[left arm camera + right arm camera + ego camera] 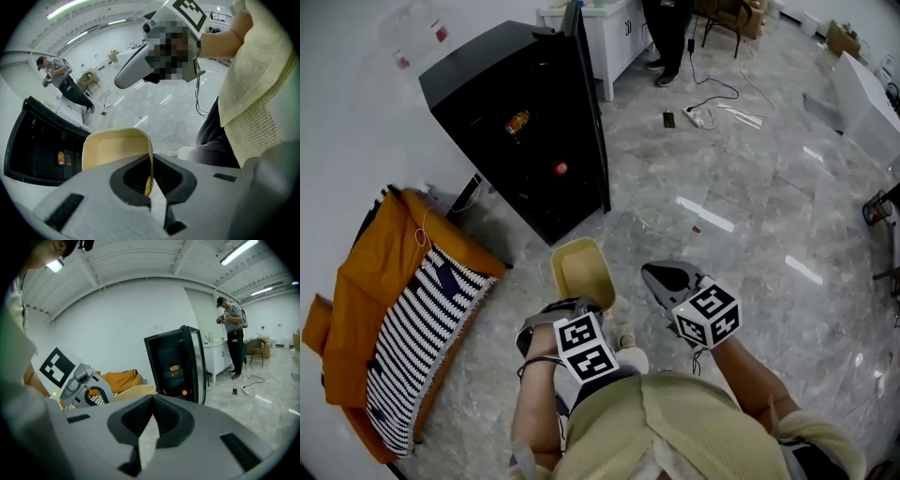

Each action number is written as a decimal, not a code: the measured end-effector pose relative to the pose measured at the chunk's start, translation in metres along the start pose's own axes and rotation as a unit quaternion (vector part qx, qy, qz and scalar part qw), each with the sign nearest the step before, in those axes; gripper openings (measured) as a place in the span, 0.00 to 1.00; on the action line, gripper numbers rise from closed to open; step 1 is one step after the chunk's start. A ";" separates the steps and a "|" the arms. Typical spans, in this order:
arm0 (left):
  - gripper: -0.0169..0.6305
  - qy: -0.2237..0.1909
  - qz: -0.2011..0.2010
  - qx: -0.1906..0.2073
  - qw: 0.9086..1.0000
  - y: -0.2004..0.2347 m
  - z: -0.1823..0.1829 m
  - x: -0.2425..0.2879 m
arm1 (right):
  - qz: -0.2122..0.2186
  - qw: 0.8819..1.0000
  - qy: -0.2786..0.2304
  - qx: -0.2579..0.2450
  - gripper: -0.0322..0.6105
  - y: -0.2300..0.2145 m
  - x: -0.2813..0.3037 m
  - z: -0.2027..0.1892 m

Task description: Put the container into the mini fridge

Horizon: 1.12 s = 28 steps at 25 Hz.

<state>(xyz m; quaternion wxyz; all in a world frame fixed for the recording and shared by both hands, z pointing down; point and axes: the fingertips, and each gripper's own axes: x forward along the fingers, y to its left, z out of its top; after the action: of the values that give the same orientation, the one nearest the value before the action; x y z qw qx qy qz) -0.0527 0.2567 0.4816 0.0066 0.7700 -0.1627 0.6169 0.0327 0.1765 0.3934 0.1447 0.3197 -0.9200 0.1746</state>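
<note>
The container (581,270) is a pale yellow tub, held just above the floor in front of the black mini fridge (511,131). The fridge door (592,122) stands open, with an orange can (517,122) and a red item (561,169) on the shelves. My left gripper (587,302) is shut on the tub's near rim. In the left gripper view its jaws pinch the thin wall of the container (115,150) at the left gripper's tips (150,168). My right gripper (652,272) hovers right of the tub, shut and empty, and in its own view the right gripper (152,401) faces the mini fridge (176,364).
An orange cushion with a striped cloth (403,319) lies left of the fridge against the wall. A person (668,37) stands by a white cabinet (605,42) behind it. A power strip and cables (701,114) lie on the marble floor.
</note>
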 end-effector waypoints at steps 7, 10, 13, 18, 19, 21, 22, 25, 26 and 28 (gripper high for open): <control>0.07 -0.001 -0.004 -0.013 1.000 0.036 -0.016 0.009 | 0.011 1.000 0.010 -0.011 0.10 -0.009 0.043 0.018; 0.07 -0.005 -0.008 -0.016 1.000 0.049 -0.022 0.013 | 0.011 1.000 0.015 -0.010 0.10 -0.015 0.059 0.022; 0.07 -0.002 -0.003 -0.012 1.000 0.064 -0.025 0.018 | 0.009 1.000 0.016 -0.013 0.10 -0.024 0.070 0.029; 0.07 -0.001 -0.009 -0.010 1.000 0.082 -0.028 0.025 | 0.006 1.000 0.017 -0.016 0.10 -0.038 0.087 0.041; 0.07 0.000 -0.009 -0.012 1.000 0.086 -0.028 0.026 | 0.007 1.000 0.018 -0.016 0.10 -0.041 0.090 0.043; 0.07 0.002 -0.009 -0.016 1.000 0.093 -0.027 0.028 | 0.010 1.000 0.018 -0.016 0.10 -0.049 0.095 0.047; 0.07 0.004 -0.009 -0.018 1.000 0.096 -0.026 0.029 | 0.012 1.000 0.016 -0.016 0.10 -0.053 0.097 0.050; 0.07 0.017 -0.004 -0.025 1.000 0.113 -0.025 0.033 | 0.022 1.000 0.009 -0.016 0.10 -0.067 0.110 0.060; 0.07 0.019 -0.001 -0.029 0.999 0.120 -0.023 0.035 | 0.027 0.999 0.010 -0.018 0.10 -0.073 0.116 0.064; 0.07 0.020 0.004 -0.044 0.999 0.133 -0.017 0.039 | 0.040 0.999 0.015 -0.024 0.10 -0.085 0.125 0.069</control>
<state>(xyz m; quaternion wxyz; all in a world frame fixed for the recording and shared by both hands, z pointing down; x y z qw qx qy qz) -0.0961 0.1251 0.4978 0.0412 0.7559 -0.1921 0.6245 -0.0181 0.0186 0.3981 0.1591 0.2765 -0.9337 0.1624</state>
